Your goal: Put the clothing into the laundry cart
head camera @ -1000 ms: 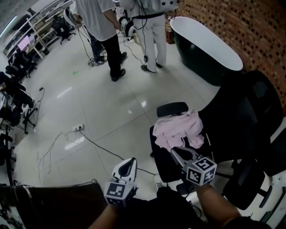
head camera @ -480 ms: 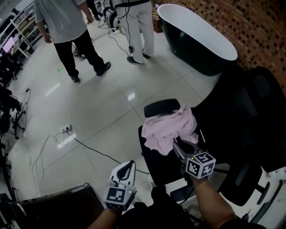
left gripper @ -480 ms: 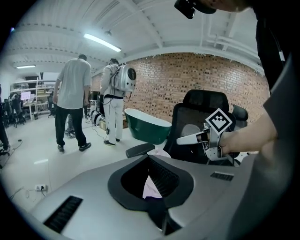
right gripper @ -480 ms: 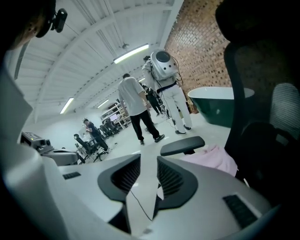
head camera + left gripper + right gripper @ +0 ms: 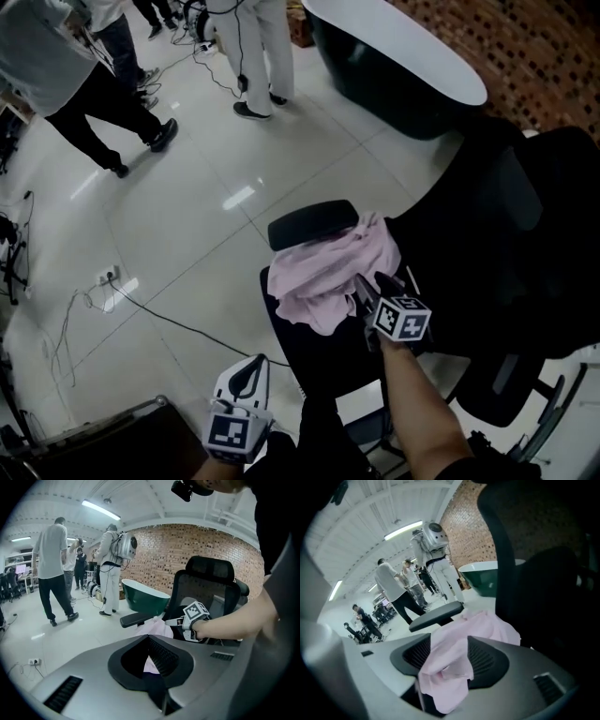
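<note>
A pink garment (image 5: 328, 272) lies crumpled on the seat of a black office chair (image 5: 506, 244), just behind its armrest (image 5: 312, 223). My right gripper (image 5: 367, 286) is at the garment's near right edge. Its jaws are opening, and a fold of the pink garment (image 5: 454, 653) hangs loosely between them without being pressed. Low down near my body, my left gripper (image 5: 246, 373) points forward, shut and holding nothing. In the left gripper view the right gripper (image 5: 171, 620) reaches to the garment (image 5: 154, 626). A dark bin with a metal rim (image 5: 103, 433) shows partly at the bottom left.
A dark green bathtub with a white rim (image 5: 394, 56) stands beyond the chair, by a brick wall. People (image 5: 248, 47) stand and walk on the glossy floor at the top left. Cables (image 5: 141, 309) and a power strip (image 5: 105, 277) lie on the floor to my left.
My right gripper has moved forward to the pink garment. The view has swung closer to the chair. The people have drifted to the upper left. The left gripper has sunk lower in view.
</note>
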Motion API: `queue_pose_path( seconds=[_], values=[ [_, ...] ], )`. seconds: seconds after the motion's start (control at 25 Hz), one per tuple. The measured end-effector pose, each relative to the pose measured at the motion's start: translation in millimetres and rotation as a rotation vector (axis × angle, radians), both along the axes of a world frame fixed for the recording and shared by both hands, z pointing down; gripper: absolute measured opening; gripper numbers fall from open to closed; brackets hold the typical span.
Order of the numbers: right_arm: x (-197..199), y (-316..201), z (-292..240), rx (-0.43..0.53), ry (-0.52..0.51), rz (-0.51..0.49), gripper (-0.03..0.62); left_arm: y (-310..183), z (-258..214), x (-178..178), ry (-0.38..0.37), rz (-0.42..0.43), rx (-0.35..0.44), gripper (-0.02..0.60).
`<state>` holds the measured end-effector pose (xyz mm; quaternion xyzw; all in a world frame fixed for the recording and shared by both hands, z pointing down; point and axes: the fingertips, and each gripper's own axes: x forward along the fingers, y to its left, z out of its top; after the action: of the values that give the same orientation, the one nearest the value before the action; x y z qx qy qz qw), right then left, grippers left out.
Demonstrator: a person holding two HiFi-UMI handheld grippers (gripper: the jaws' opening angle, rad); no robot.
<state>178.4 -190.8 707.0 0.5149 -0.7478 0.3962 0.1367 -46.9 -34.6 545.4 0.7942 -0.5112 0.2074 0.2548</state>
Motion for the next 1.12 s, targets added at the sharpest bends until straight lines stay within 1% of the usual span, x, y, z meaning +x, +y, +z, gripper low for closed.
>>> queue_pose_path(
  seconds=[0.08, 0.16, 0.28, 0.4, 0.44, 0.56, 0.72, 0.8, 0.92, 1.0, 1.04, 1.12],
  values=[
    [7, -3, 28, -0.048, -0.012, 0.034, 0.275, 0, 8, 5, -0.003, 0.01, -0.014, 0.0],
    [9, -9, 43, -0.075, -0.007, 0.046, 0.276, -2, 15, 7, -0.006, 0.014, -0.023, 0.0],
    [7, -18, 52, -0.081, -0.011, 0.059, 0.284, -10, 24, 5, -0.009, 0.012, -0.024, 0.0],
    [4, -23, 64, -0.09, -0.019, 0.071, 0.287, -15, 36, 0, -0.009, -0.004, -0.044, 0.0],
    [2, -25, 68, -0.094, -0.021, 0.071, 0.305, -17, 41, -2, -0.009, -0.01, -0.05, 0.0],
    [-7, -29, 78, -0.105, -0.014, 0.058, 0.312, -24, 55, -7, -0.007, -0.019, -0.066, 0.0],
    [-21, -37, 96, -0.124, 0.014, 0.044, 0.341, -33, 72, -3, -0.008, -0.003, -0.079, 0.0],
    [-25, -43, 103, -0.132, 0.008, 0.057, 0.341, -33, 75, 1, -0.002, 0.006, -0.077, 0.0],
    [-28, -55, 104, -0.127, -0.031, 0.094, 0.342, -29, 75, 4, 0.005, 0.014, -0.088, 0.0],
    [-30, -64, 103, -0.126, -0.051, 0.114, 0.355, -27, 72, 4, 0.008, 0.02, -0.092, 0.0],
    [-30, -67, 105, -0.132, -0.049, 0.118, 0.359, -26, 71, 4, 0.01, 0.021, -0.094, 0.0],
    [-30, -69, 118, -0.165, -0.007, 0.103, 0.364, -25, 71, 3, 0.01, 0.022, -0.096, 0.0]
  ],
)
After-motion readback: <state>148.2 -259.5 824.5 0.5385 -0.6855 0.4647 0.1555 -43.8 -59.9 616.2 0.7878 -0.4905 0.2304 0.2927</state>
